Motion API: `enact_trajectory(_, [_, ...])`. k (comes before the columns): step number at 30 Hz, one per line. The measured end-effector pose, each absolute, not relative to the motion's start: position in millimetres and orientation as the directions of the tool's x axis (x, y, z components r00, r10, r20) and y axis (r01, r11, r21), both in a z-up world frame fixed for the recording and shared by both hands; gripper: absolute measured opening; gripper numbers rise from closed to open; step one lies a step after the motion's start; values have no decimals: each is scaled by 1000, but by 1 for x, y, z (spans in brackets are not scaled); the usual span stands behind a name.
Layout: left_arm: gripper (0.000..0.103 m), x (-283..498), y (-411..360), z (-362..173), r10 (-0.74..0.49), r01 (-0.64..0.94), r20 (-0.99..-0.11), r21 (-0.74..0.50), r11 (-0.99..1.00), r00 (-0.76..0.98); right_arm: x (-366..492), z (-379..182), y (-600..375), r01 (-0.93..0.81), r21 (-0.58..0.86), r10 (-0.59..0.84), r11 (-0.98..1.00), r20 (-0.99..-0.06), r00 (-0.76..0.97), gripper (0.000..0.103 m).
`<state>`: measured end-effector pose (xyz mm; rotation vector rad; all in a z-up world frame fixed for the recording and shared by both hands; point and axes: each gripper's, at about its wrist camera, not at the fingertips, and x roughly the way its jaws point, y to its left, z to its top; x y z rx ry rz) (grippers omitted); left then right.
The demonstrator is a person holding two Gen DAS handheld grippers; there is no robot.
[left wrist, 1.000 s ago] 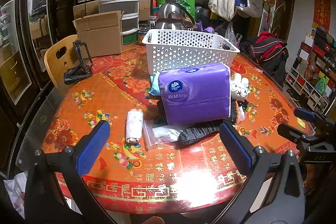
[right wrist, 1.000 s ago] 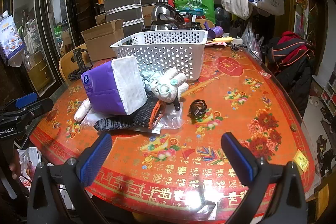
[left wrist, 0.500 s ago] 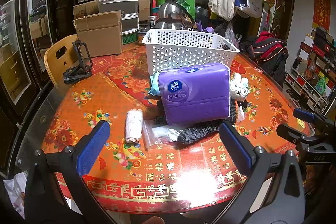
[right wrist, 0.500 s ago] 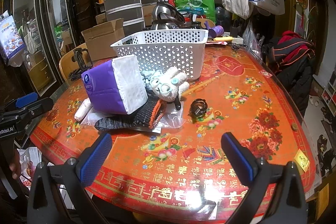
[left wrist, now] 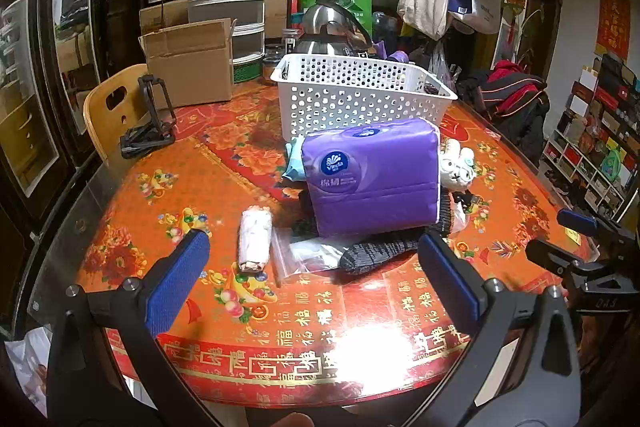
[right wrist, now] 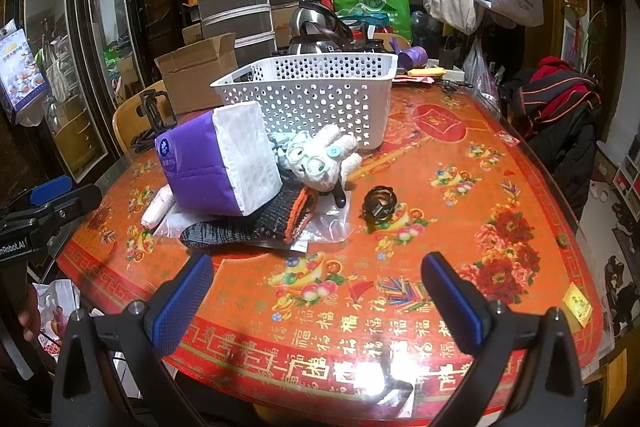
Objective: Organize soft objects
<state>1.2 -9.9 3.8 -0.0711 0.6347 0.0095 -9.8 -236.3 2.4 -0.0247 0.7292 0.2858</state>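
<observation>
Both grippers — left gripper, right gripper — hang spread and empty. The purple tissue pack at twelve o'clock — light, squashy — wants gripping across its short sides.

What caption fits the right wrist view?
Open right gripper faces purple tissue pack, plush toy and white basket.

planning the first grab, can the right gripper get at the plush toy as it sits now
Probably yes. The right gripper is open and empty, and the plush toy lies exposed on top, its near side free. The purple tissue pack presses against its left, so approach from the right.
</observation>
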Motion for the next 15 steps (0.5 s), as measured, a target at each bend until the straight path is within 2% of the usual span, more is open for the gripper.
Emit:
enact_trajectory(7, [103,6,-4,-1,-38,-22,-575,-97,995,817,-3,0,-231,-278,95,272,956,-645,714,103])
enact_trajectory(11, [103,21,3,-9,-38,-15,-544,-92,996,838,3,3,-217,-298,69,282,952,-578,766,103])
enact_trajectory(15, [103,52,18,-32,-93,3,-611,-147,989,787,16,1,-195,-349,15,298,937,-554,777,103])
